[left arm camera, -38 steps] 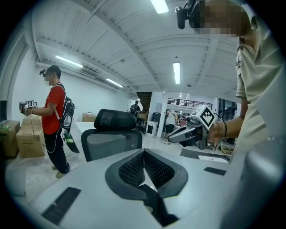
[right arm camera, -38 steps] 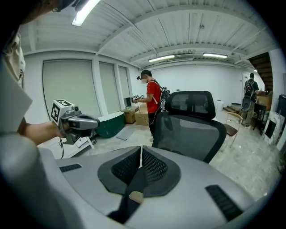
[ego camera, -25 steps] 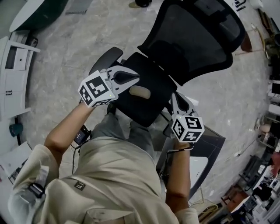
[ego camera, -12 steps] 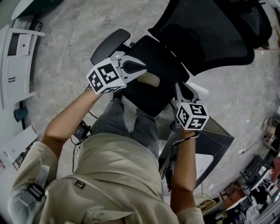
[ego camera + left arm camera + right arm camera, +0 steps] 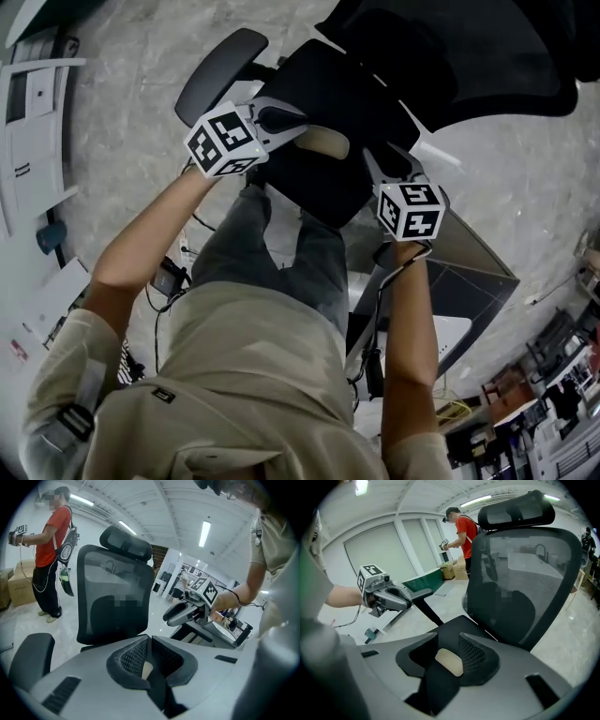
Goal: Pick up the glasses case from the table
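The glasses case (image 5: 324, 142) is a small beige oval that lies on the black seat (image 5: 352, 89) of an office chair, not on a table. My left gripper (image 5: 298, 120) hovers just left of the case with its jaws shut and empty. In the left gripper view only a sliver of the case (image 5: 146, 670) shows past the left gripper (image 5: 149, 641). My right gripper (image 5: 377, 157) hangs at the case's right; its jaws are opening. In the right gripper view the case (image 5: 449, 661) lies on the seat beyond the right gripper (image 5: 449, 637), apart from the pads.
The chair's mesh backrest (image 5: 469, 42) rises behind the seat and an armrest (image 5: 220, 70) juts out at the left. My legs (image 5: 281, 253) are below the seat. A desk edge (image 5: 469, 272) is at the right. A person in red (image 5: 47, 550) stands farther off.
Both grippers have sunk toward the chair seat and drawn closer to the case. The case now lies right beside the left gripper's tip.
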`<state>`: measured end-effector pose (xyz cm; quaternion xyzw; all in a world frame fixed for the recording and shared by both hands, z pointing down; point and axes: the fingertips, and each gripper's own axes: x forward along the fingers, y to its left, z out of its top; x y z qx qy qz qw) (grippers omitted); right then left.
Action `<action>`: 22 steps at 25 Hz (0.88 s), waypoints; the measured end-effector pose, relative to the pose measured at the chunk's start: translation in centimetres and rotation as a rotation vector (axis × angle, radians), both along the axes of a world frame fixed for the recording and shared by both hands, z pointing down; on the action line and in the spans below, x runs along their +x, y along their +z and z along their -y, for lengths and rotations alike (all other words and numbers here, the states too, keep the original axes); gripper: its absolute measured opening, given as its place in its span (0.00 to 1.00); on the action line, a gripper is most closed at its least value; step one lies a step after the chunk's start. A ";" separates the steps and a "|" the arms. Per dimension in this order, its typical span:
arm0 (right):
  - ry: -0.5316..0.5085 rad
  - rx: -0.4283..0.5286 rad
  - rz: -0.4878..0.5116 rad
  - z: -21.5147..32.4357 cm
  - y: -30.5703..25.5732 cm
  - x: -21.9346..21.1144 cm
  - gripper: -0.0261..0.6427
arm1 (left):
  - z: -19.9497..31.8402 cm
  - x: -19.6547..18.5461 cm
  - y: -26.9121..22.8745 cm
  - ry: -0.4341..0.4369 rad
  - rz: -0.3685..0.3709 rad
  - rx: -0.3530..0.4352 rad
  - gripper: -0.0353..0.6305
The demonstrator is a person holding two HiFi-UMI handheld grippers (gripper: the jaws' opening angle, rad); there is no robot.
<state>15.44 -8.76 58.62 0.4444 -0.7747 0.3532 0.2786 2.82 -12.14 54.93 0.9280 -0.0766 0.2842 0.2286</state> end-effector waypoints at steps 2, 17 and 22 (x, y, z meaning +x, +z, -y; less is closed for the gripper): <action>-0.023 -0.016 0.008 0.0 1.6 -0.3 0.28 | -0.1 0.0 1.8 0.002 0.015 -0.023 0.11; -0.315 -0.181 -0.034 -1.7 14.4 -3.4 0.43 | -0.7 0.5 15.5 0.063 0.130 -0.152 0.37; -0.370 -0.236 -0.069 -2.1 18.7 -4.5 0.44 | -1.1 -0.1 19.7 0.087 0.176 -0.174 0.46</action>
